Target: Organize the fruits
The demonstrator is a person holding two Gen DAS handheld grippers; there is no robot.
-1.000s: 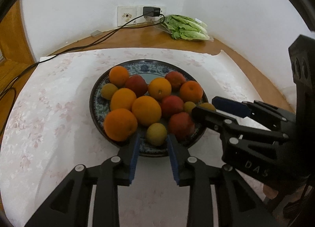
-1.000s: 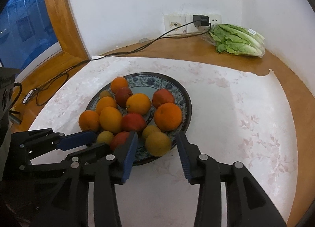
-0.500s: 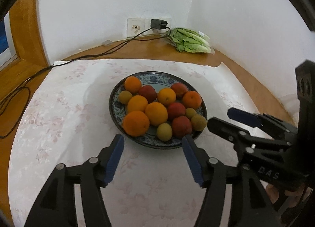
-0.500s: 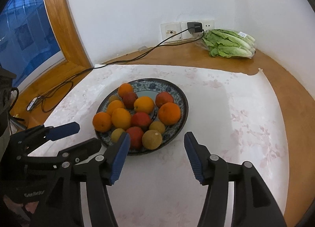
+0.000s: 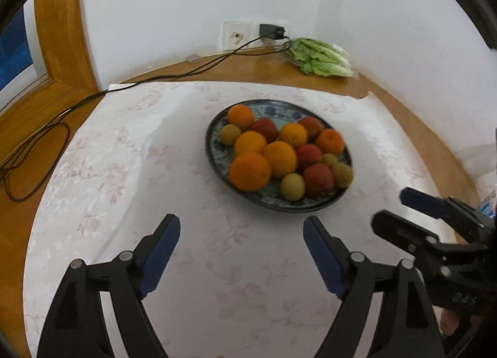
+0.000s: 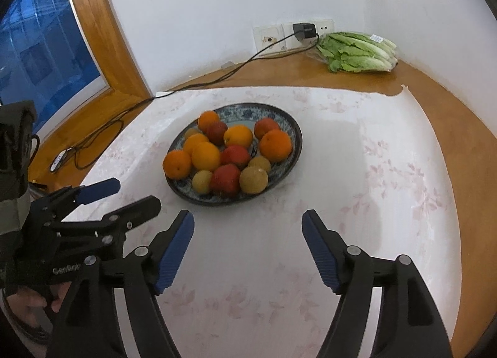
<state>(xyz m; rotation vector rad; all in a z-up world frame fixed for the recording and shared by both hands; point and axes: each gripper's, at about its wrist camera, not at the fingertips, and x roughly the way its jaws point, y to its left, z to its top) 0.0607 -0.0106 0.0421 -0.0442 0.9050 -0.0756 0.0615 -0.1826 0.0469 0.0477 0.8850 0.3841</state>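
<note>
The plate [image 5: 214, 153] sits in the middle of the white cloth [image 5: 102, 171], piled with oranges [image 5: 250, 171], red fruit [image 5: 318, 178] and small yellow-green fruit [image 5: 292, 186]. All of the fruit lies on the plate; none shows on the cloth.

The left gripper [image 5: 241, 247] hangs over the near cloth, well short of the plate, its blue-padded fingers [image 5: 160, 254] spread wide with nothing between them. In the right wrist view the right gripper [image 6: 248, 244] is likewise near of the plate, fingers [image 6: 174, 252] wide apart and bare.

Each camera catches the other tool from the side: the left view shows the right gripper [image 5: 400, 213] at its right edge, and the right view shows the left gripper [image 6: 133, 196] at its left edge, with part of the hand [image 6: 34, 302] that grips it, which the left view does not show.

The right view also takes in a blue window [image 6: 37, 56] in a wooden frame at far left, and a small white device [image 6: 58, 160] on the cable [image 6: 217, 76] lying on the wooden tabletop. The left view shows only a sliver of that window, and is blurred around the plate's right side.

Both views show the wall socket [image 6: 298, 31] with a black plug, and bagged lettuce [image 6: 357, 52] on the far right of the table [image 6: 450, 109], against the wall.
</note>
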